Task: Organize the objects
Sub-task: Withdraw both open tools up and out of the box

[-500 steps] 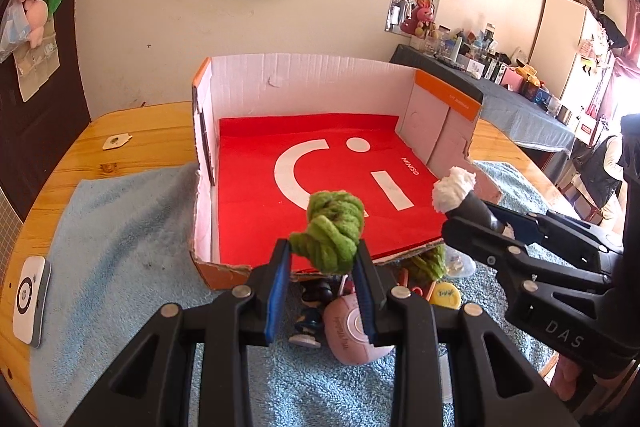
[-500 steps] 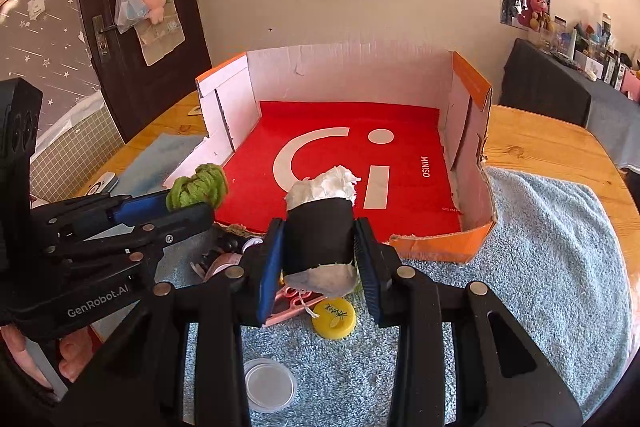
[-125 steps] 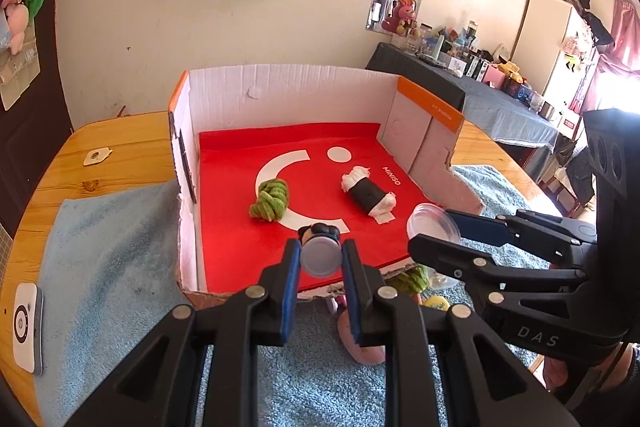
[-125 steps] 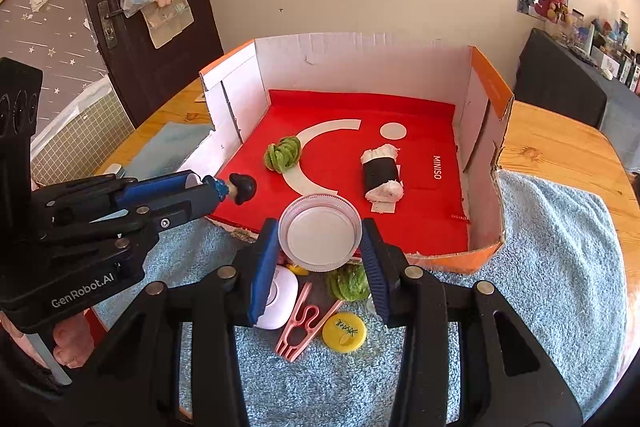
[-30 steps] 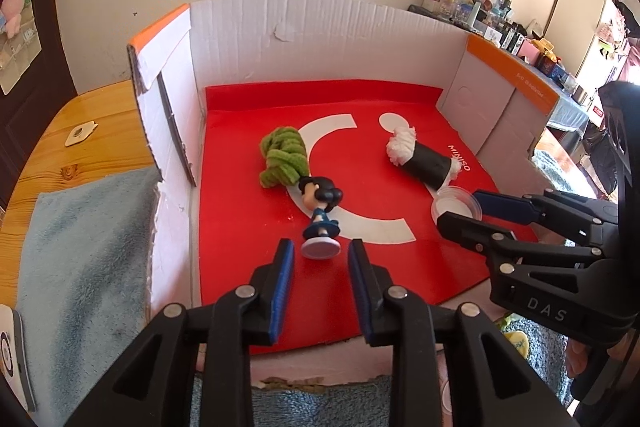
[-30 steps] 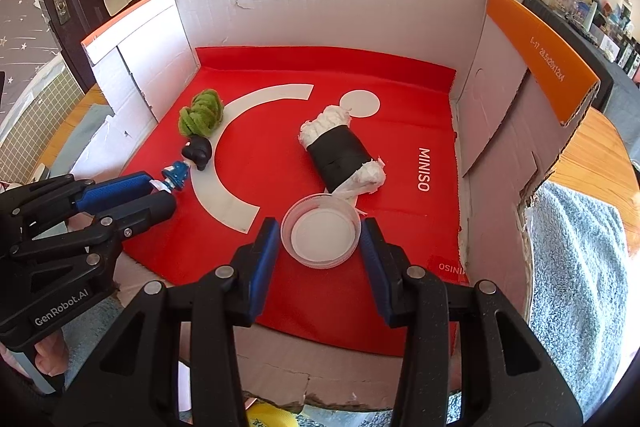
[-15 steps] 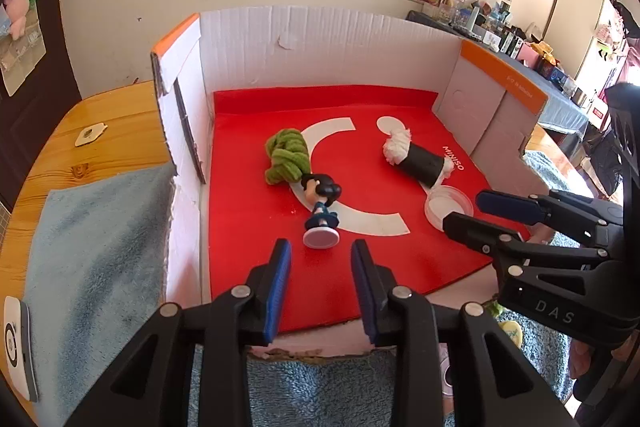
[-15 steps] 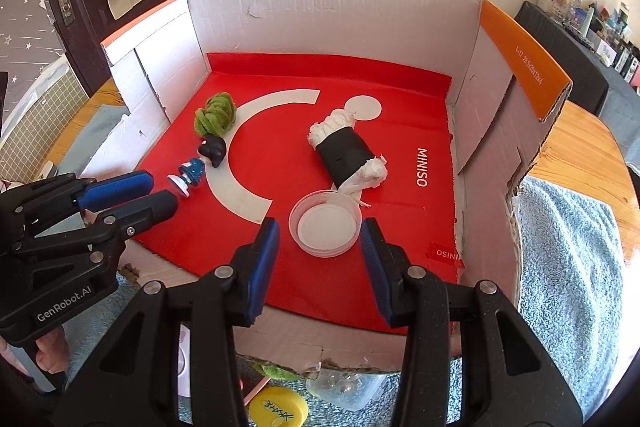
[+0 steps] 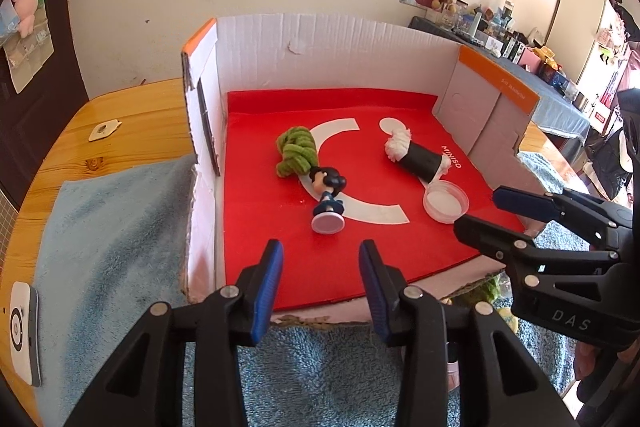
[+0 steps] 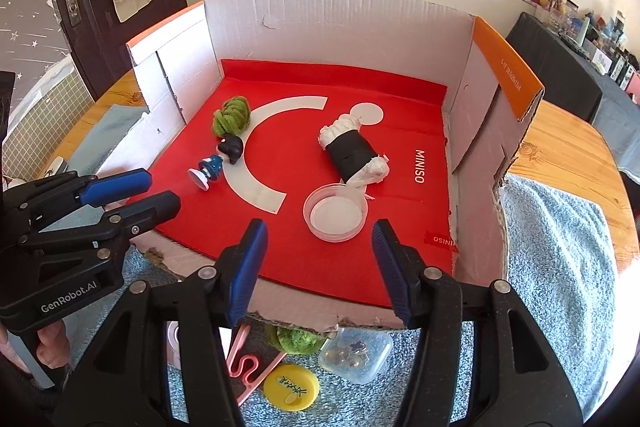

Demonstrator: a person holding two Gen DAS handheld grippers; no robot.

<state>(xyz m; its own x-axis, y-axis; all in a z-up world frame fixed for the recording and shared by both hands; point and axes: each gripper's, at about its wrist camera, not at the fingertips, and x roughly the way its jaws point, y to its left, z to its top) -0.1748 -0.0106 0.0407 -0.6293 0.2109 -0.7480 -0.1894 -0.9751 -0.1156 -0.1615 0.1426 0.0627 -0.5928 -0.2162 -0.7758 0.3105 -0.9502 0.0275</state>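
Wooden table, blue towel [image 10: 560, 267], cardboard box [image 10: 320, 15] with a red floor on top. Looks like a between-picks step – four things are already in the box: yarn [image 9: 296, 153], figurine [image 9: 327, 197], roll [image 10: 354, 147] and lid [image 10: 335, 213]. Left gripper [image 9: 319, 263] is empty, jaws opening, figurine just ahead of its tips, not touched. Right gripper [image 10: 318, 259] is also empty and opening, lid just ahead, clear of the pads. Next move, I'd guess – go for what's left on the towel below the right gripper: yellow cap [image 10: 291, 391], pink hook [image 10: 244, 367], clear tub [image 10: 356, 355].
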